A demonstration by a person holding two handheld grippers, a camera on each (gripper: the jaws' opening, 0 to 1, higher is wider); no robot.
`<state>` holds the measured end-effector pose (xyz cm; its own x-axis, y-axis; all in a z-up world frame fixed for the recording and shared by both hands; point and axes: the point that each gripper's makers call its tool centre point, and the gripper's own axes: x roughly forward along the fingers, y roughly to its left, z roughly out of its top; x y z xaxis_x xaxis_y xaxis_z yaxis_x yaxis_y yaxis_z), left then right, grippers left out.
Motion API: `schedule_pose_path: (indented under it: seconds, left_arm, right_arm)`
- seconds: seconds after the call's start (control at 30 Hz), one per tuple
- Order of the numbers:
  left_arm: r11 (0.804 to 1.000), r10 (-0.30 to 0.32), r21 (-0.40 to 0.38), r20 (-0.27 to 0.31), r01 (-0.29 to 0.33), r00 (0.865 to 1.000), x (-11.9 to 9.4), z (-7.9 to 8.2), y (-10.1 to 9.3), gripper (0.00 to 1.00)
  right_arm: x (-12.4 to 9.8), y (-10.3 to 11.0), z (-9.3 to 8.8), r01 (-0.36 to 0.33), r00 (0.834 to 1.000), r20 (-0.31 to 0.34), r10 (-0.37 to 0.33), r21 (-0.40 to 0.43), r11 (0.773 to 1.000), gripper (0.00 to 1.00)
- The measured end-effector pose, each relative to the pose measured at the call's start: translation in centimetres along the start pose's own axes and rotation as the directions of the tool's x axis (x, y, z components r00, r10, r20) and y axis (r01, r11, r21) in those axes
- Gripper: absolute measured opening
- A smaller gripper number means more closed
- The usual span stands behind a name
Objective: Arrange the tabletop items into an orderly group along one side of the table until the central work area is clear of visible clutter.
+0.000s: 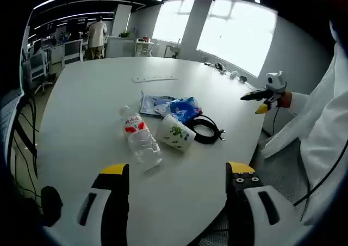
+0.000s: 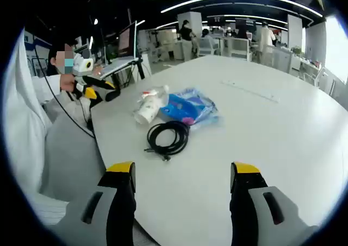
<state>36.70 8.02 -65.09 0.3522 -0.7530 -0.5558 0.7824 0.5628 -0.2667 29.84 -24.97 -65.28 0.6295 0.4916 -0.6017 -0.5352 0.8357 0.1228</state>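
I have the table [image 1: 81, 121] wide in front of me, white and mostly bare, with the clutter bunched close to my near edge: blue packets [image 1: 171, 107] at the back, a bottle [image 1: 140, 137] lying on its side, a cup [image 1: 176, 132] tipped over against it, and a coiled cable [image 1: 205, 128] just beside the cup. From the right gripper view the same heap reads cable [image 2: 168, 136] nearest, then cup [image 2: 148, 111], bottle [image 2: 155, 96] and packets [image 2: 187, 107] behind. The pile already sits toward one side, so I judge the job here is tidying, not hauling: stand the cup and bottle upright, square the packets, keep the cable loop together (it will snag and drag if I catch one strand). I would take the bottle by its middle, since it will roll. My left gripper [image 1: 176, 178] hangs over bare table short of the bottle, jaws spread wide, holding and touching nothing. My right gripper [image 2: 182, 175] is likewise spread wide over bare table short of the cable, empty. Off the table's edge, in each view, I see my other gripper [image 1: 261, 96] [image 2: 100, 88] in hand.
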Motion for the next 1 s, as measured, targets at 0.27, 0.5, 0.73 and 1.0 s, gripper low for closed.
schedule_pose_path:
  seconds: [0.27,0.5,0.73,1.0]
  left_arm:
    - [1.0,-0.001,-0.002,0.002,0.001,1.0,0.03,-0.03,-0.05,0.73]
    - [1.0,-0.001,-0.001,0.002,0.001,1.0,0.07,-0.04,-0.04,0.73]
    - [1.0,-0.002,-0.005,0.004,0.002,1.0,0.08,-0.12,-0.09,0.73]
    - [1.0,-0.001,-0.004,0.003,0.001,1.0,0.06,-0.13,-0.07,0.72]
  right_arm:
    - [0.12,0.03,-0.1,-0.001,1.0,0.001,0.001,0.002,1.0,0.7]
    - [0.16,0.11,-0.16,-0.002,1.0,0.0,0.002,0.005,1.0,0.7]
    - [0.19,0.05,-0.24,-0.003,1.0,0.0,0.003,0.009,1.0,0.69]
    - [0.26,0.0,-0.15,-0.004,1.0,0.001,0.004,0.004,1.0,0.69]
